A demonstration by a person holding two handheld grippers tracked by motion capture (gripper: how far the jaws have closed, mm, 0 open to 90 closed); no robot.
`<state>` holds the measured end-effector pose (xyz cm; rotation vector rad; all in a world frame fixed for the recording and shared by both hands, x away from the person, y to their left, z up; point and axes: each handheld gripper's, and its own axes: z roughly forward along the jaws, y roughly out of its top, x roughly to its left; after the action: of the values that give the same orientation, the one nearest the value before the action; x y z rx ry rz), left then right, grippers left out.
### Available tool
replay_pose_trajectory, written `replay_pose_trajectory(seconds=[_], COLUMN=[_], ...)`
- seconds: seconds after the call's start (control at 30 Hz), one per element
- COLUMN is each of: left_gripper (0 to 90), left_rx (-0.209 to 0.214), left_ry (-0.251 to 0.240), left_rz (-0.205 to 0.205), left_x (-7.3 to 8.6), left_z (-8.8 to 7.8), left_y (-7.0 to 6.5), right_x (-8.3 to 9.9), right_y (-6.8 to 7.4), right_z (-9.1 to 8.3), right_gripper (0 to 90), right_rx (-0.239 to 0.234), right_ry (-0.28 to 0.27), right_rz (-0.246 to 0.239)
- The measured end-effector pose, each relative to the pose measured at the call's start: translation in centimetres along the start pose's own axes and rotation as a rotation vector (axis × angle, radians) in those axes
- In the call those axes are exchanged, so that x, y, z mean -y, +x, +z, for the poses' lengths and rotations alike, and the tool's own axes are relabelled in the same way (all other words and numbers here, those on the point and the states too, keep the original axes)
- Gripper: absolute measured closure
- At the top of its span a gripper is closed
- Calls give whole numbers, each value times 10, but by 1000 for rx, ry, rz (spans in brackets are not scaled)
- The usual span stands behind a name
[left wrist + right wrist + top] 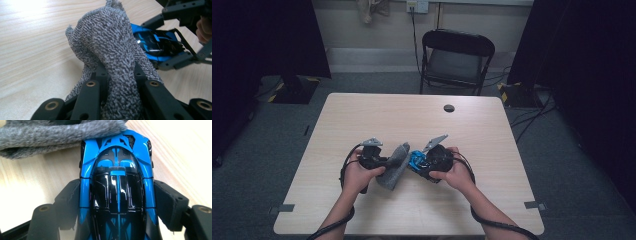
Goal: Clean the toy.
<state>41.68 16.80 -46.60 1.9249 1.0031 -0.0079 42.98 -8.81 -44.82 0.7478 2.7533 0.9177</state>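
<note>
From the high view I see my left gripper (pixel 384 161) and right gripper (pixel 421 162) meeting over the near middle of the table (pixel 362 115), with a grey cloth (pixel 394 166) hanging between them and a blue toy car (pixel 416 159) just right of it.

In the left gripper view my jaws are clamped tight on the cloth (pixel 112 55), which bunches upward; the car (pixel 160 46) sits behind it, held in the other gripper (pixel 186 37).

In the right gripper view my jaws press both sides of the car (pixel 117 190), spread wide around its body; the cloth (pixel 50 136) touches its far end.
</note>
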Motion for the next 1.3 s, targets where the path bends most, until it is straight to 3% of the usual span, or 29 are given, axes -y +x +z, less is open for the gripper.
replay_pose_trajectory(seconds=[0.3, 0.43, 0.53, 0.63, 0.87, 0.97, 1.13, 1.3], left_gripper=[749, 748, 747, 746, 746, 746, 745, 743], left_rx=[35, 29, -2, -62, -118, -123, -68, -48], left_ry=[20, 1, -36, -60, -86, -85, -53, -45], left_rz=[20, 28, 25, 26, 21, 11, 3, 6], left_x=[2, 1, -3, -12, -31, -32, -28, -25], left_z=[-2, -7, -14, -20, -17, -10, 6, 9], left_y=[-10, -10, -5, 3, 10, 11, 7, 5], right_x=[1, 3, 3, 4, 6, 4, 0, -2], right_y=[-8, -11, -9, -3, 16, 21, 24, 22], right_z=[0, -1, -3, -5, -5, -7, -11, -13], right_gripper=[288, 288, 287, 288, 288, 288, 288, 288], right_rx=[23, 13, 13, 0, -36, -47, -48, -40], right_ry=[9, 0, -2, -10, -14, -34, -53, -51], right_rz=[26, 34, 24, 3, -49, -55, -67, -71])
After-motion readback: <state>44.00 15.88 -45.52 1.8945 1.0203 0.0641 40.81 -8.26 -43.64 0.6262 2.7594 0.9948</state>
